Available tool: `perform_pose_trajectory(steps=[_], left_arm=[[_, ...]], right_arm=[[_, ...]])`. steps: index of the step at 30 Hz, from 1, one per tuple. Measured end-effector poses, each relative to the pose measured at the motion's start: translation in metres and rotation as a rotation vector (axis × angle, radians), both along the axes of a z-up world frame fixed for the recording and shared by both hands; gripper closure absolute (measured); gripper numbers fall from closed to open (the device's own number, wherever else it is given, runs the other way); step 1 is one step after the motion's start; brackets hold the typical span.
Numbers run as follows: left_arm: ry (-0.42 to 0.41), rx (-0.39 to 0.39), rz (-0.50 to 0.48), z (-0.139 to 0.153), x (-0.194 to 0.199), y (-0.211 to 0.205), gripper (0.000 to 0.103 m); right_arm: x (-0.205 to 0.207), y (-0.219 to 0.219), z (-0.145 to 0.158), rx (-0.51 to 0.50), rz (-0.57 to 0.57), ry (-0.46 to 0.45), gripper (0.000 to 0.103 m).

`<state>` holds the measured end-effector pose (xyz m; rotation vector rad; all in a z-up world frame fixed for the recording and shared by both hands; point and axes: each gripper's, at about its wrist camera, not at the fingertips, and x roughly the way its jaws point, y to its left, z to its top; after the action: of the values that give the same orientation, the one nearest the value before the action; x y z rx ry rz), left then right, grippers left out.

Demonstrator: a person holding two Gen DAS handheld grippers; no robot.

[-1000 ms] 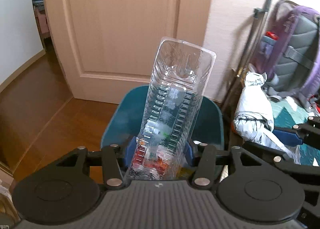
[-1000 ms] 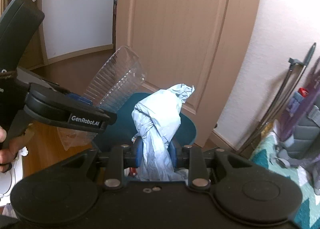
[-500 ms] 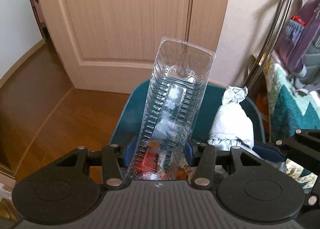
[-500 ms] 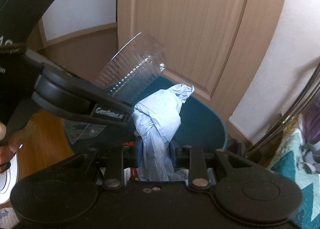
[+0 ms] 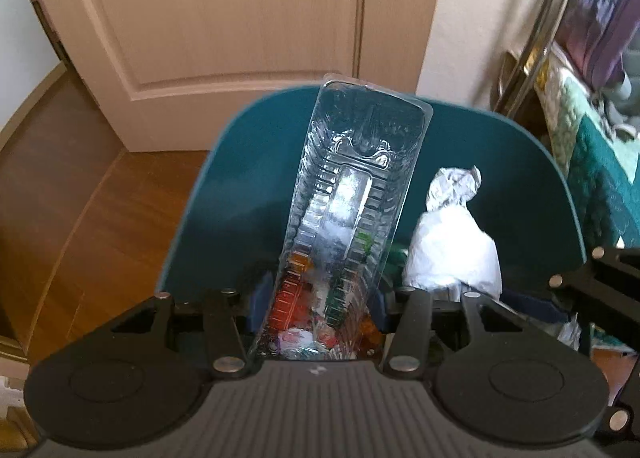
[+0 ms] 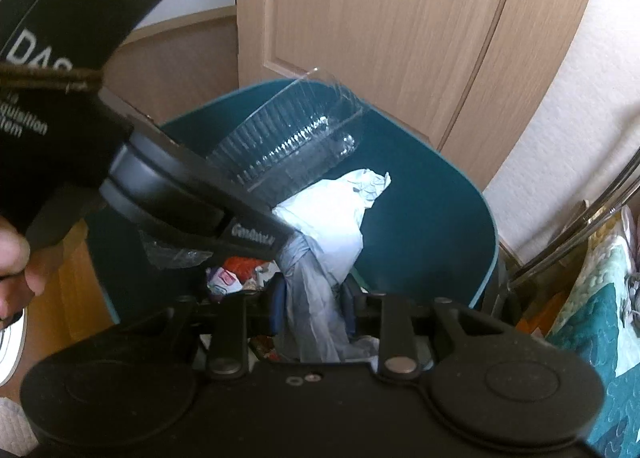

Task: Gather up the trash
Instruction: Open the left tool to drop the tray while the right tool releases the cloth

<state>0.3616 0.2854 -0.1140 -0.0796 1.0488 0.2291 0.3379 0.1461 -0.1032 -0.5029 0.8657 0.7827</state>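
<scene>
My left gripper is shut on a long clear plastic tray, held upright over the open teal trash bin. The tray also shows in the right wrist view, above the bin. My right gripper is shut on a crumpled white plastic bag, held over the bin's mouth. The bag shows in the left wrist view to the right of the tray. Colourful wrappers lie in the bin's bottom.
A light wooden door and a white wall stand behind the bin. Wooden floor lies to the left. Metal poles, a purple backpack and a teal quilt are at the right.
Both grippers have moved forward and tilted down over the bin, which now fills the middle of both views. The tray and the bag stay gripped and now hang above the bin's opening.
</scene>
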Motion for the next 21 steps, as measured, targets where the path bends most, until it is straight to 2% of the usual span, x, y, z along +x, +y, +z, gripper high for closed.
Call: perform_pose_trajectory(steps=[8, 11, 14, 21], left_arm=[[0.055, -0.018, -0.001, -0.016, 0.006, -0.002, 0.046], [0.063, -0.014, 0.0, -0.016, 0.005, -0.002, 0.039], [0.049, -0.011, -0.002, -0.012, 0.003, -0.006, 0.031], [0.005, -0.003, -0.008, 0.01, -0.012, -0.019, 0.031]], right_arm=[[-0.002, 0.006, 0.0, -0.023, 0.016, 0.006, 0.074], [-0.007, 0.007, 0.004, -0.026, 0.019, 0.005, 0.073], [-0.009, 0.006, 0.008, -0.018, 0.019, 0.003, 0.072], [-0.012, -0.006, 0.022, 0.017, 0.013, -0.016, 0.06]])
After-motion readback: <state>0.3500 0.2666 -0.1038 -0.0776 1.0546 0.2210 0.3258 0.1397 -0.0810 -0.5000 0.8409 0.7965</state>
